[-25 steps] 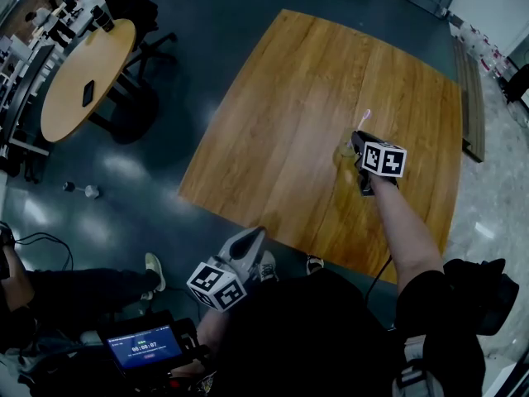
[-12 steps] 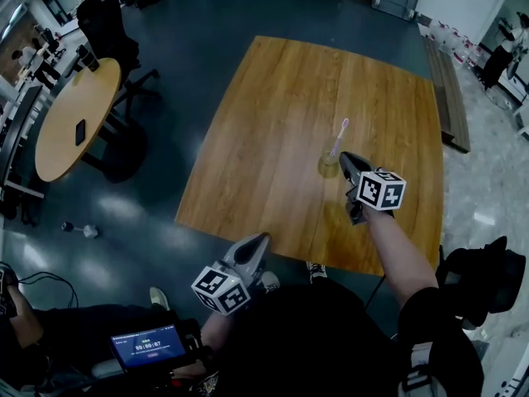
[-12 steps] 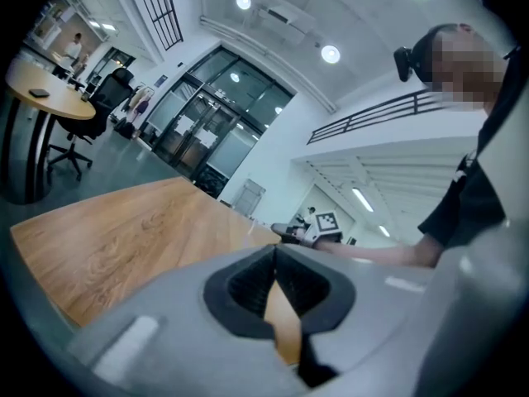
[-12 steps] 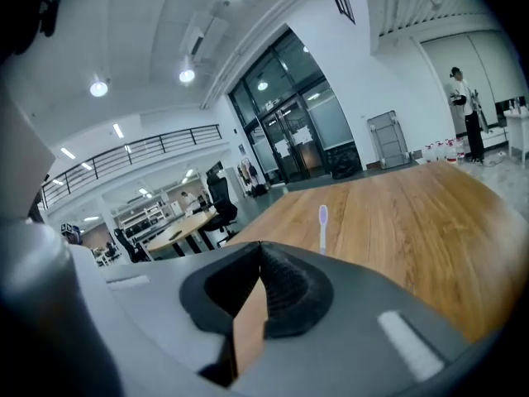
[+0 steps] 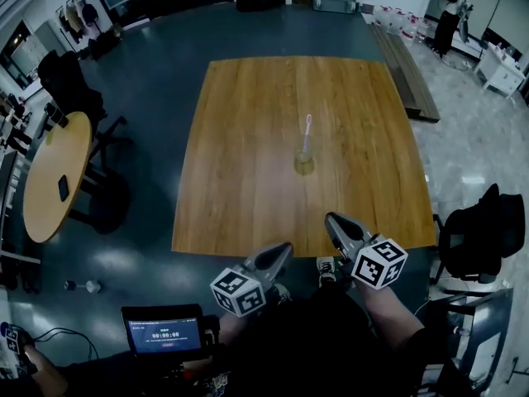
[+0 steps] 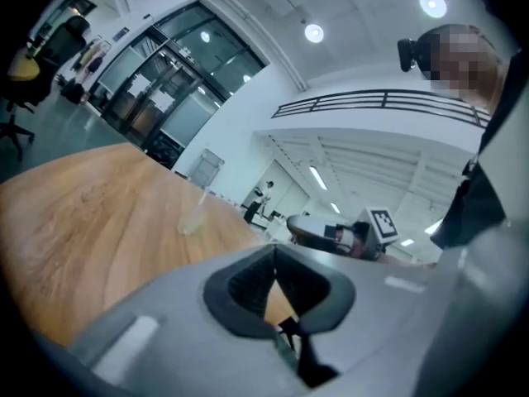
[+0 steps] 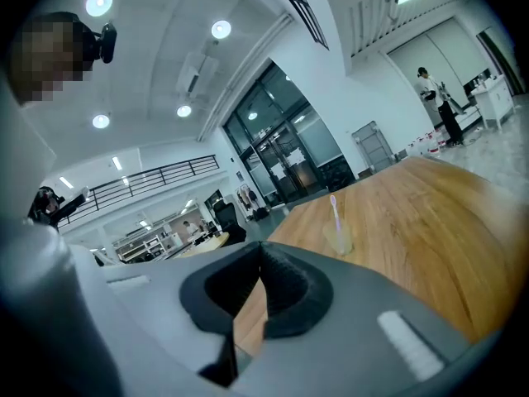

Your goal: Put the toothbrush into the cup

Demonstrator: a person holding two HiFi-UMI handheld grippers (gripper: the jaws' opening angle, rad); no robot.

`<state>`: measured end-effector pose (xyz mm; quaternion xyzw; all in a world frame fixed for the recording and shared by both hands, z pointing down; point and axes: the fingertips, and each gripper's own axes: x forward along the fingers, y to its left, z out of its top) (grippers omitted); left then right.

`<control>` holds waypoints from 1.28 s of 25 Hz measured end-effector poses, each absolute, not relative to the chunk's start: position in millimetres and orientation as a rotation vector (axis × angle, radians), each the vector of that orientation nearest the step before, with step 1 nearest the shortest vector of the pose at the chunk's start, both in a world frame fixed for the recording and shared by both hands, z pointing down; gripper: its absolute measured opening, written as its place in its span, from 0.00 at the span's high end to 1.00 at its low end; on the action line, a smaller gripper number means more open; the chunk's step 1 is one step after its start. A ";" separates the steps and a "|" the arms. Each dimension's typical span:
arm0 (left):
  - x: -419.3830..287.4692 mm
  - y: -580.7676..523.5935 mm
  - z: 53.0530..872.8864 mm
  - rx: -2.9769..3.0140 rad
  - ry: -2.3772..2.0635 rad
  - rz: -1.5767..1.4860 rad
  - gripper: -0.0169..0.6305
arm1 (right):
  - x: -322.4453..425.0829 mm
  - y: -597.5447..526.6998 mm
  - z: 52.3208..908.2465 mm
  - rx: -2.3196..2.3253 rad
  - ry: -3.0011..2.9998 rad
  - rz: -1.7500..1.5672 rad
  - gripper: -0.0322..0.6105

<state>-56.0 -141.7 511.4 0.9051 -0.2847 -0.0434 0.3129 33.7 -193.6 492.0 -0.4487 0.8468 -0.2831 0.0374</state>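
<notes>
- The toothbrush (image 5: 307, 129) is found standing in the cup (image 5: 304, 165), head up and leaning slightly, near the middle of the table (image 5: 240, 188); the task is judged complete.
- The left tool (image 5: 283, 249) and right tool (image 5: 332, 221) are held by the table's near edge, well apart from the cup. Both are closed, with nothing gripped.
- Risk: the cup could be tipped by the brush's lean or by a knock to the table.

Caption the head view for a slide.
The toothbrush stands in the cup on the table; the left gripper and right gripper, shut and empty, hover at its near edge.
</notes>
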 end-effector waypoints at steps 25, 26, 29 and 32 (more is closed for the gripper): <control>71.5 34.9 501.3 2.409 -0.736 -0.036 0.97 | 126.1 26.9 492.2 -1.247 2.558 -0.908 0.94; 71.8 43.1 500.7 2.403 -0.753 -0.027 0.97 | 127.1 34.3 493.2 -1.235 2.559 -0.916 0.94; 75.0 63.2 501.2 2.395 -0.775 -0.011 0.97 | 127.6 52.2 495.4 -1.196 2.561 -0.942 0.94; 78.6 71.9 499.6 2.399 -0.780 -0.010 0.97 | 127.5 62.3 492.4 -1.170 2.571 -0.935 0.94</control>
